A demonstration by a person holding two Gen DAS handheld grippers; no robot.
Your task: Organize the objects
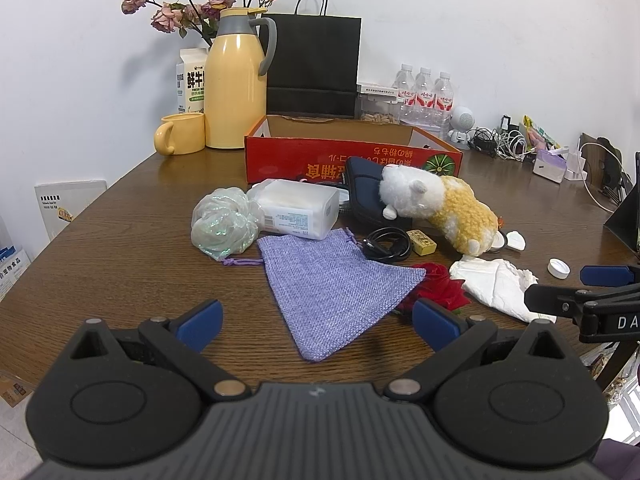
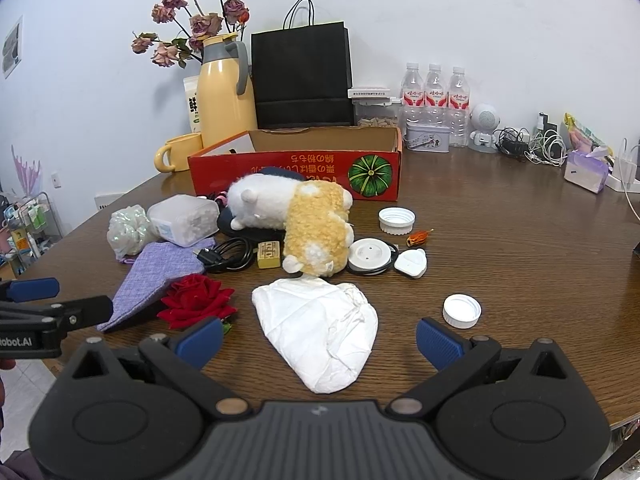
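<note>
A clutter of objects lies on the brown table in front of a red cardboard box (image 1: 352, 160) (image 2: 296, 168). My left gripper (image 1: 316, 326) is open and empty, just short of a purple woven pouch (image 1: 332, 284) (image 2: 156, 276). My right gripper (image 2: 320, 340) is open and empty, its fingers either side of a crumpled white cloth (image 2: 320, 328) (image 1: 496, 284). A white and yellow plush toy (image 1: 440, 204) (image 2: 300, 220), a red fabric rose (image 2: 196, 300) (image 1: 436, 288), a black cable (image 1: 388, 244) (image 2: 228, 256), a clear plastic tub (image 1: 296, 208) and an iridescent mesh ball (image 1: 224, 224) lie between.
White caps (image 2: 462, 310) (image 2: 396, 220) and a white round plug (image 2: 370, 256) lie to the right. A yellow jug (image 1: 236, 80), yellow mug (image 1: 180, 134), black paper bag (image 1: 312, 64), water bottles (image 1: 424, 96) and tangled chargers (image 1: 500, 142) line the back wall.
</note>
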